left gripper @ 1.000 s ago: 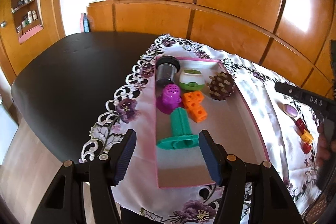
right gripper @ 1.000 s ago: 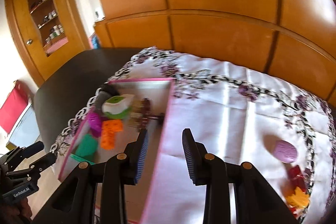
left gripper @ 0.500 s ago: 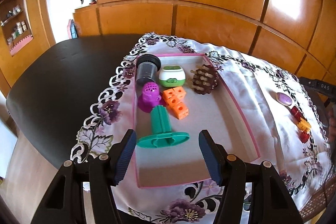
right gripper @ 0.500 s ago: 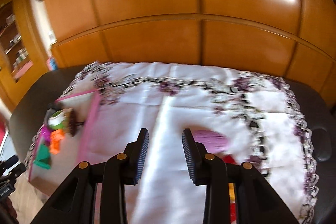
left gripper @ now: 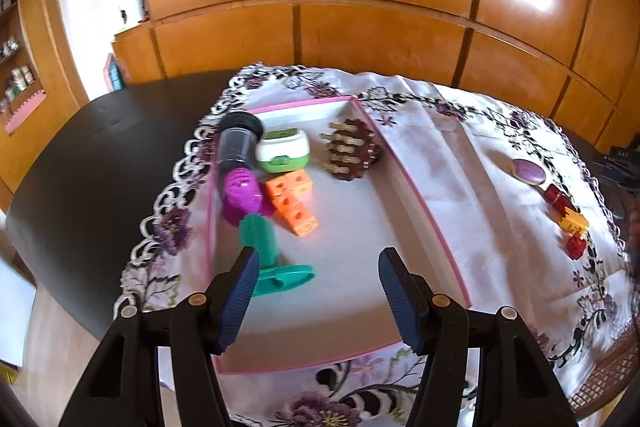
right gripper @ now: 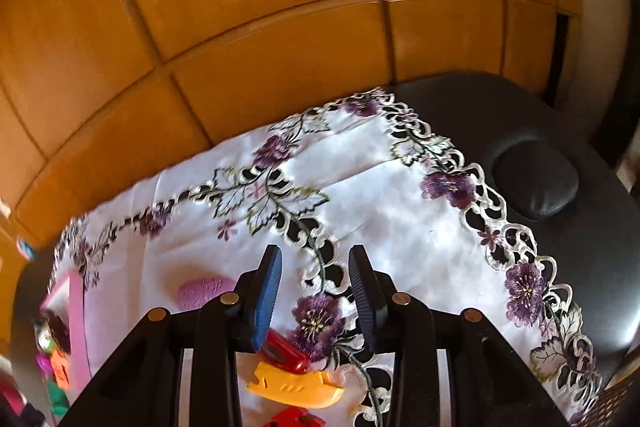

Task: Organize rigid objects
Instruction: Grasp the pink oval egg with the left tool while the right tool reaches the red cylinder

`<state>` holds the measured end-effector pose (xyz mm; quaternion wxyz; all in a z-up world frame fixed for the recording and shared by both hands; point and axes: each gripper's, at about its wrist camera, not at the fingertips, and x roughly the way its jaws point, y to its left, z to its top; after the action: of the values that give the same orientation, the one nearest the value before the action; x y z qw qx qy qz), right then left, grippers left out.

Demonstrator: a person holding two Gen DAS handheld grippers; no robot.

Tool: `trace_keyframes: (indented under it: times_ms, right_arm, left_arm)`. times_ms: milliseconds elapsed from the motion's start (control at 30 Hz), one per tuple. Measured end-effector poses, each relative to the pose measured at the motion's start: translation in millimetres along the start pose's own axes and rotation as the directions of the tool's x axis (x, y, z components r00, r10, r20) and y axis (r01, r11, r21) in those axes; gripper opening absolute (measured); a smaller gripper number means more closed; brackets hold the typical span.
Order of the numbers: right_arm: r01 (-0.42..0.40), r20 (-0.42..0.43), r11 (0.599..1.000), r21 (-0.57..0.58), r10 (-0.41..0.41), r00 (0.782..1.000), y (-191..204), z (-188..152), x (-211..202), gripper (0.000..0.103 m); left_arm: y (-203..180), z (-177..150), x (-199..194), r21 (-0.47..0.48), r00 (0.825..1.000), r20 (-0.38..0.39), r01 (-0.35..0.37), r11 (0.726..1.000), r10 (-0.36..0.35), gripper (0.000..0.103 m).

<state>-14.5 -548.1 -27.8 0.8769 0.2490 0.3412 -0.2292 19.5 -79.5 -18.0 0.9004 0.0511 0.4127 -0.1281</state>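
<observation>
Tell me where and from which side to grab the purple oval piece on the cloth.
Take the purple oval piece across its narrow width, descending from above with the right hand-held gripper. It lies flat and low on the tablecloth, apart from the red and yellow pieces, so the jaws should fit beside both long edges.

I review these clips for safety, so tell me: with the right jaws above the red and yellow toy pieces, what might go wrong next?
The right gripper hangs open over the red plastic piece, which touches the yellow plastic piece; closing may catch both or knock one aside. The embroidered white tablecloth could bunch under the jaws. The pink oval stone lies close by and might get nudged.
</observation>
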Motion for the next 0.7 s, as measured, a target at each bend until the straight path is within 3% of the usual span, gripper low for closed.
trace_keyframes:
  times_ms: [200,400,500,567,700]
  right_arm:
    - [0.005,-0.016,1.000,-0.008,-0.005,1.000,4.0,-2.1,1.9,0.034]
    - [0.003,-0.025,0.999,0.037,-0.002,1.000,-5.1,-2.2,3.7,0.034]
    - [0.003,-0.031,0.999,0.051,-0.002,1.000,-7.8,-2.0,4.3,0.034]
    - [-0.002,-0.035,0.998,0.055,0.004,0.999,-8.2,-2.4,4.9,0.034]
    - [-0.016,-0.047,0.998,0.059,0.019,0.999,-8.4,-2.7,6.5,0.035]
  left_arm:
    - [-24.0,13.9,6.6,0.037,0.998,-0.011,0.058,0.998,-0.058,0.063]
    - [-73.1,35.9,11.4,0.153,0.987,-0.010,0.160,0.975,-0.160,0.063]
    - [-102.5,43.3,22.2,0.220,0.980,-0.039,0.200,0.955,-0.196,0.064]
    - [-127.6,49.6,32.7,0.275,0.975,-0.053,0.221,0.936,-0.215,0.071]
    - [-177.4,59.5,56.0,0.403,0.966,-0.084,0.256,0.879,-0.243,0.076]
